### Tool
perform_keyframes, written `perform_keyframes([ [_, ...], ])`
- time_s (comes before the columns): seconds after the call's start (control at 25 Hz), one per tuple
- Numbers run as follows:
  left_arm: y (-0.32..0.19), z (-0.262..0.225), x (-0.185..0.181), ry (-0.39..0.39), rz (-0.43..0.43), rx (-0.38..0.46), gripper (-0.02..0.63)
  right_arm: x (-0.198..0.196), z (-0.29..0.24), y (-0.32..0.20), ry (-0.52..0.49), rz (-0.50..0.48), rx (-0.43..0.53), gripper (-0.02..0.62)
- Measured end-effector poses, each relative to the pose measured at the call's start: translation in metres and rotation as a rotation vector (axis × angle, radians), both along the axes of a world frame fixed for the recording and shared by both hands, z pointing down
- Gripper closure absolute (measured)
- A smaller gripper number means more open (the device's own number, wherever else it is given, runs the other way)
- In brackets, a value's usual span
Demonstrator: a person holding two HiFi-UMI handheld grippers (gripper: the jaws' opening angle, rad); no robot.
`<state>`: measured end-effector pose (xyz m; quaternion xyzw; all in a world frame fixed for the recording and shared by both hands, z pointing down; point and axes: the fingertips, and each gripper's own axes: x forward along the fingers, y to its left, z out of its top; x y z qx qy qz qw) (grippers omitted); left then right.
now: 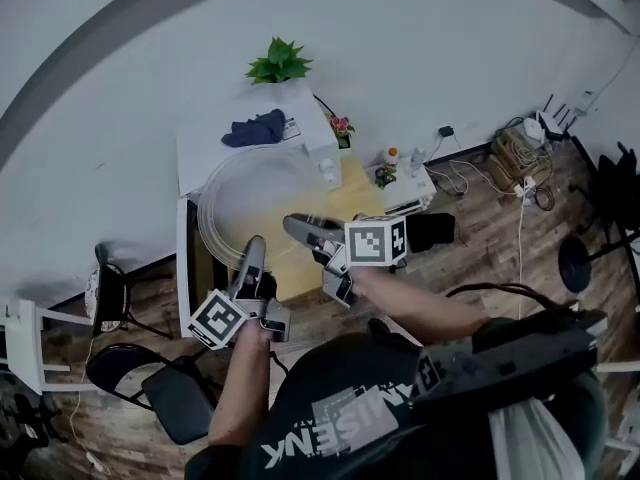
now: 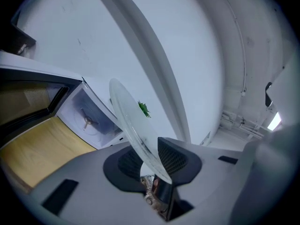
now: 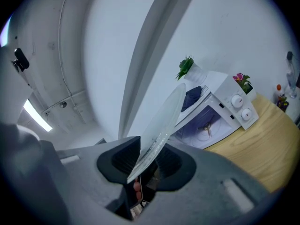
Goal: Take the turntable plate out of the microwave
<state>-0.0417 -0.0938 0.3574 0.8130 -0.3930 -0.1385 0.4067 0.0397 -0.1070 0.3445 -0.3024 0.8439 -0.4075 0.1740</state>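
With the left gripper [image 2: 149, 156] and the right gripper [image 3: 149, 159], pinches the turntable plate [image 1: 250, 193] at two spots on its near rim, each pair of ribbed black pads closed tight on the thin glass edge. Holds the plate in the air between and ahead of the two tools, out of the microwave [image 3: 213, 114]. Reads as a wide, round disc of clear glass with a low raised lip, nearly edge-on in either gripper view and slanting up and away from the jaws. Beyond the fingertips, meets the boxy white microwave with its door swung open and, inside the pale cavity, a small three-armed hub [image 3: 206, 125] on the floor. Carries two round white knobs [image 3: 241, 107] on the front panel. On the flat top, keeps a crumpled dark blue cloth [image 3: 192, 95] and a white pot holding a spiky green plant [image 3: 186, 67]. Just past the knob side, shows pink flowers [image 3: 241, 78]. Under the microwave and below the jaws, rests on a smooth, light wooden table [image 3: 255, 149], and further down on a dark plank floor [image 1: 500, 258].
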Motion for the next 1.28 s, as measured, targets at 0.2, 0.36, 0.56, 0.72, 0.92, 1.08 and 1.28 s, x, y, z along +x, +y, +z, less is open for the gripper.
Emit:
perform_keyframes([
  [0.2, 0.008, -0.020, 0.034, 0.292, 0.017, -0.075, 0.515, 0.005, -0.006, -0.001, -0.002, -0.033, -0.009, 0.492],
  [0.36, 0.001, -0.013, 0.010, 0.000, 0.001, 0.046, 0.515, 0.004, -0.010, -0.001, -0.004, -0.046, 0.003, 0.492],
  [0.56, 0.000, -0.010, -0.004, -0.130, -0.037, 0.062, 0.515, 0.002, -0.010, 0.000, -0.001, -0.058, -0.003, 0.492],
  [0.72, 0.000, -0.011, -0.001, -0.106, -0.037, 0.063, 0.514, 0.003, -0.010, 0.000, -0.001, -0.056, -0.001, 0.492],
  [0.92, 0.004, -0.008, 0.003, -0.081, -0.026, 0.058, 0.512, 0.005, -0.005, 0.004, 0.009, -0.050, -0.012, 0.491],
  [1.08, 0.009, -0.007, 0.012, 0.009, -0.009, 0.039, 0.512, 0.005, -0.002, 0.007, 0.018, -0.050, -0.018, 0.489],
  [1.28, 0.009, -0.007, 0.007, -0.061, -0.016, 0.054, 0.512, 0.005, -0.001, 0.009, 0.012, -0.046, -0.021, 0.489],
])
